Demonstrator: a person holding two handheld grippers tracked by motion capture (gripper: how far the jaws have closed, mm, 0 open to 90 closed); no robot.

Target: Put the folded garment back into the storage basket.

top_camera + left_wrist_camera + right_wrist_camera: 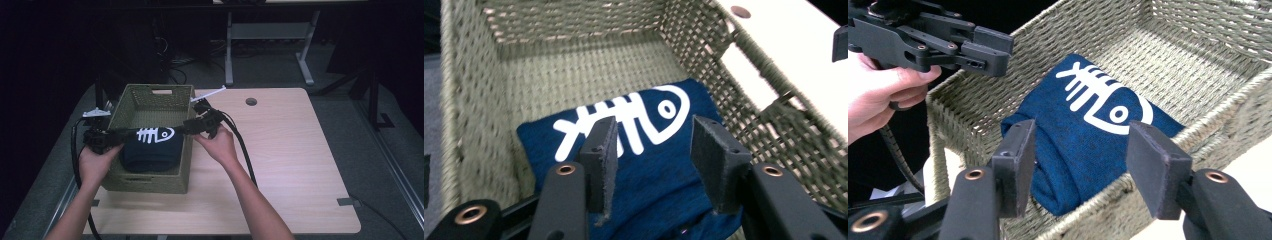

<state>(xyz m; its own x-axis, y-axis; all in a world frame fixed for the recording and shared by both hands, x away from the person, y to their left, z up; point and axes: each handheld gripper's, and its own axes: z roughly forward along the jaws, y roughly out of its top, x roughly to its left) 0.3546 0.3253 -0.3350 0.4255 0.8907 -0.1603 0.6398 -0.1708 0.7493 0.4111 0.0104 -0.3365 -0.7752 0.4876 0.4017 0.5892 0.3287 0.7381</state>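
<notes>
A navy folded cloth [150,152] with a white fishbone print lies in the near half of an olive woven basket [155,89] at the table's left. My left gripper [127,132] reaches in over the basket's left rim and my right gripper [180,129] over its right rim, both just above the cloth. In the left gripper view the gripper [656,155] stands open over the cloth [659,185], holding nothing. The right gripper [1083,160] is also open, above the basket's near wall [1108,200], with the cloth [1088,130] beyond it. The left gripper [993,50] hangs at the far rim.
The wooden table [280,150] stretches to the right of the basket, with a round cable hole [251,101] near its far edge. Black cables [245,150] trail from both grippers along the forearms. Desk legs [229,50] stand on the floor behind the table.
</notes>
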